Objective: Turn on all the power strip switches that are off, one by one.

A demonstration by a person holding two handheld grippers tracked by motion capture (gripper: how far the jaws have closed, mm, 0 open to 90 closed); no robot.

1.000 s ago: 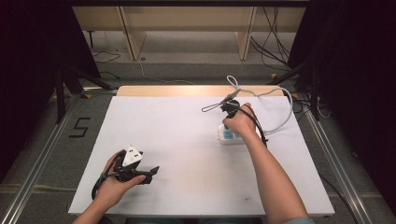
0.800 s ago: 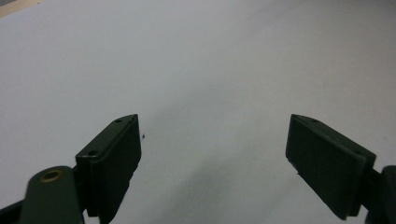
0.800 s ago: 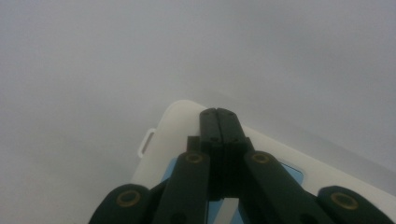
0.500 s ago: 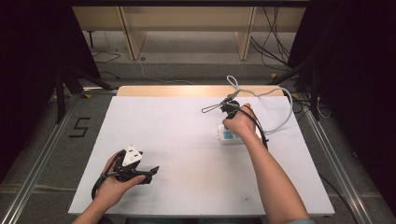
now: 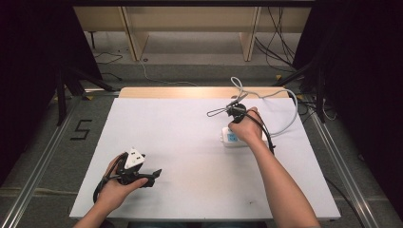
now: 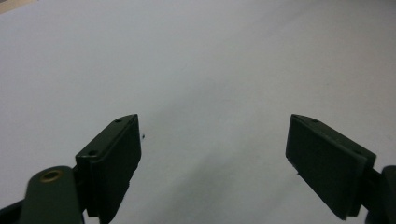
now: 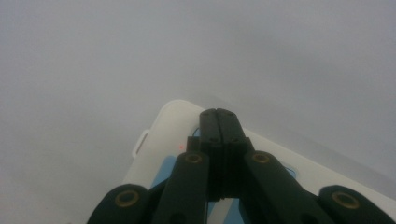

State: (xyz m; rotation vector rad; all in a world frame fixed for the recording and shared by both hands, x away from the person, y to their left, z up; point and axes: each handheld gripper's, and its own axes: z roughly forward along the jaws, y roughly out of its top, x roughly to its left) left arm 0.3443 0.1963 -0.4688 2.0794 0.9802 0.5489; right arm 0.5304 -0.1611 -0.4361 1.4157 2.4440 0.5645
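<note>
Two grippers are at work over a white surface [image 5: 190, 142] in the high view. The right gripper [image 5: 236, 114] sits at the far right of the surface, held in the right hand [image 5: 247, 124], its tip down on the far end of a white power strip [image 5: 234, 137] with a blue panel. The strip lies flat right of centre, partly under that hand, and its grey cord [image 5: 285, 102] loops away to the far right edge. A thin black wire loop [image 5: 217, 112] juts out to the left of the gripper. The left gripper [image 5: 138, 172] rests near the near left corner in the left hand [image 5: 114, 187], well apart from the strip, with a grey three-cornered plate [image 5: 134, 157] on top.

In the left gripper view, the left gripper [image 6: 212, 158] has its jaws spread wide, released, with bare white surface [image 6: 210, 70] between and beyond them and nothing held.

In the right gripper view, the right gripper [image 7: 218, 114] has its jaws clenched tight together with nothing between them. Their joined tip sits over the rounded corner of the power strip [image 7: 163, 126], which lies directly beneath; I cannot tell whether the tip touches it. A blue panel [image 7: 170, 165] shows just left of the jaws, and a tiny red dot [image 7: 180, 146] is visible beside them. Grey blurred surface [image 7: 140, 56] spreads beyond.
</note>
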